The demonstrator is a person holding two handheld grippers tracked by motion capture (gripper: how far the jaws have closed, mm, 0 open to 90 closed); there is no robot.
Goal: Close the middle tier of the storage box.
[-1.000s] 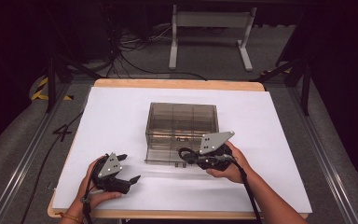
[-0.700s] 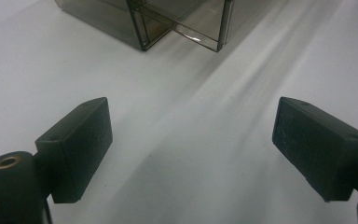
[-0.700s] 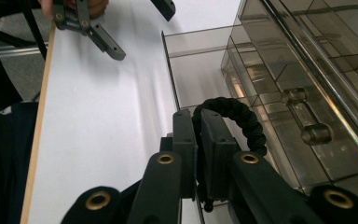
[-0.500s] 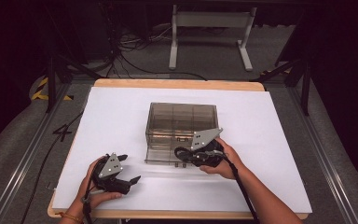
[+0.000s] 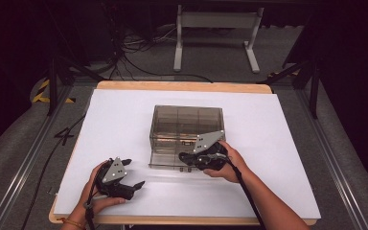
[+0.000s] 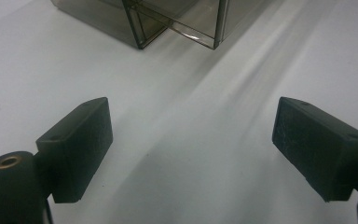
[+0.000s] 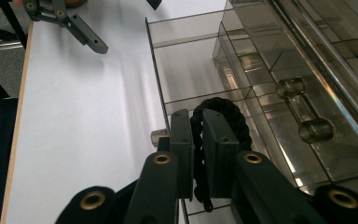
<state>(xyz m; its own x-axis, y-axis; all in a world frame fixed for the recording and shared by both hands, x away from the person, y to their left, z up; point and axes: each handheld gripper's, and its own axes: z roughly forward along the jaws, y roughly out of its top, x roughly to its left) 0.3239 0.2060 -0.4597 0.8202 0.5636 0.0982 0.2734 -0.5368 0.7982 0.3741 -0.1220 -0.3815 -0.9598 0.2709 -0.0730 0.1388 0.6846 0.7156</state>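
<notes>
Right tool (image 7: 197,154) clenched on black braided cord (image 7: 228,112), over open drawer (image 7: 200,79) of smoky organiser, left tool (image 6: 191,144) released

A lab: white-topped table (image 5: 124,120) on a metal-framed rig, cables (image 5: 134,57) across grey floor.

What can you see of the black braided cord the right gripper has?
The black braided cord is a thick, woven rope-like loop, matte and fabric-looking. Its arched top bulges up above the right gripper, whose two fingers are shut on it, one pressed against each side. A thin tail end hangs below the fingers. It is held over the open drawer of the smoky clear plastic organiser box, above a divided compartment; whether it touches the drawer floor cannot be told.
</notes>
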